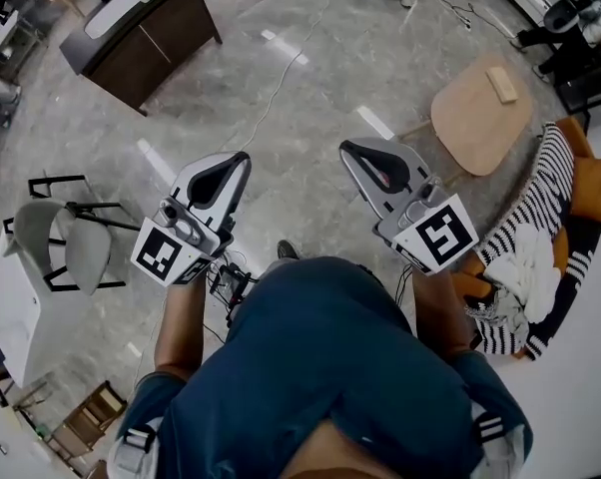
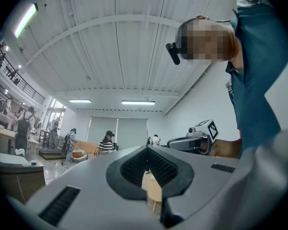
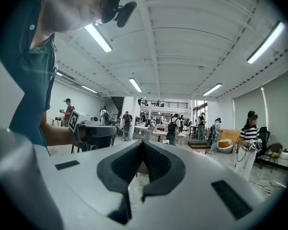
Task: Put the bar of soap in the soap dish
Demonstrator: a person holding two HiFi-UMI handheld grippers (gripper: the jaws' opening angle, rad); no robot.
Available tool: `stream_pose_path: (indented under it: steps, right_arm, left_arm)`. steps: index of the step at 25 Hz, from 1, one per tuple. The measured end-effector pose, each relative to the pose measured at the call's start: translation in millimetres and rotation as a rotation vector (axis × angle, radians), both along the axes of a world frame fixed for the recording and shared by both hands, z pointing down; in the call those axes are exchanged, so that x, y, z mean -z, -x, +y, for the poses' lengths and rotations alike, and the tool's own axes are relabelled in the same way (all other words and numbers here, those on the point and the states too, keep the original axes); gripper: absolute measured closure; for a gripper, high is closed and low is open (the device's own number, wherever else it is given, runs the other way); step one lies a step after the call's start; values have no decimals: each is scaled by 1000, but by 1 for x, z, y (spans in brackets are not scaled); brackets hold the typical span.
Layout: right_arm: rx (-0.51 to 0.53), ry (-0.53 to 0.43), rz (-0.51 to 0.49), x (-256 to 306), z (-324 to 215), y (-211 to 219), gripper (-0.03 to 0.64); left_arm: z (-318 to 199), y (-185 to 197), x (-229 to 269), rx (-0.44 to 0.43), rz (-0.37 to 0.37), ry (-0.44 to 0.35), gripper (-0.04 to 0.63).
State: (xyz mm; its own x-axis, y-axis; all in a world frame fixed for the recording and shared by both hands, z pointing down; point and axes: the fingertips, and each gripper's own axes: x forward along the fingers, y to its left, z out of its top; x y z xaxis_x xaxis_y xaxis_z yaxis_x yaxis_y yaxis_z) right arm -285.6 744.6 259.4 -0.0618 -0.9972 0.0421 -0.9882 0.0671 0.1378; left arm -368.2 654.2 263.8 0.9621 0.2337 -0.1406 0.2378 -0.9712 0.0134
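Two grey hand-held two-jaw grippers are noted, each carrying one black-and-white marker cube. The left gripper (image 1: 239, 160) and right gripper (image 1: 346, 148) are held side by side but apart, both pointing away from the person over the grey marbled floor (image 1: 300, 98). On the left gripper the ribbed black pads meet at the tip with nothing between them. The right gripper's pads are likewise closed together and empty. One round light-wood table (image 1: 475, 118) stands ahead and to the right of the right gripper, well apart from its tip. One small pale rectangular block (image 1: 501, 84) lies flat on that table near its far edge. Whether it is the soap bar or the dish cannot be told at this size. In the head view its long axis runs diagonally, from far-left to near-right. One dark brown desk with a grey top (image 1: 146, 38) sits ahead and to the left of the left gripper, well apart. One grey shell chair on black legs (image 1: 76, 242) stands to the left of the left gripper. One black-and-white striped cloth (image 1: 545, 208) drapes an orange curved seat (image 1: 585, 183) to the right of the right gripper, close to the table's near edge. One white cable (image 1: 281, 78) crosses the floor ahead of both tips. A broad stretch of floor separates the tips from the table and the desk.
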Motion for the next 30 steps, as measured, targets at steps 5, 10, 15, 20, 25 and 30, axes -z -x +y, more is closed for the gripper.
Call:
stream_pose_path:
  steps: [5, 10, 15, 20, 25, 30]
  right_arm:
    - [-13, -1, 7, 0, -27, -11, 603]
    - [7, 10, 5, -3, -48, -30, 603]
    - [38, 8, -6, -10, -66, -72, 603]
    - [83, -2, -5, -6, -84, -118, 603]
    - [123, -17, -6, -4, -92, -159, 603]
    - [142, -26, -11, -7, -99, -187, 603]
  left_arm:
    - [-27, -13, 1, -9, 14, -4, 592]
    - [-48, -30, -4, 6, 4, 15, 592]
    - [-64, -73, -8, 38, 0, 13, 592]
    - [-79, -118, -3, 78, 2, 0, 592]
    - [-84, -160, 0, 116, 17, -10, 592]
    - [-86, -183, -4, 138, -1, -15, 592]
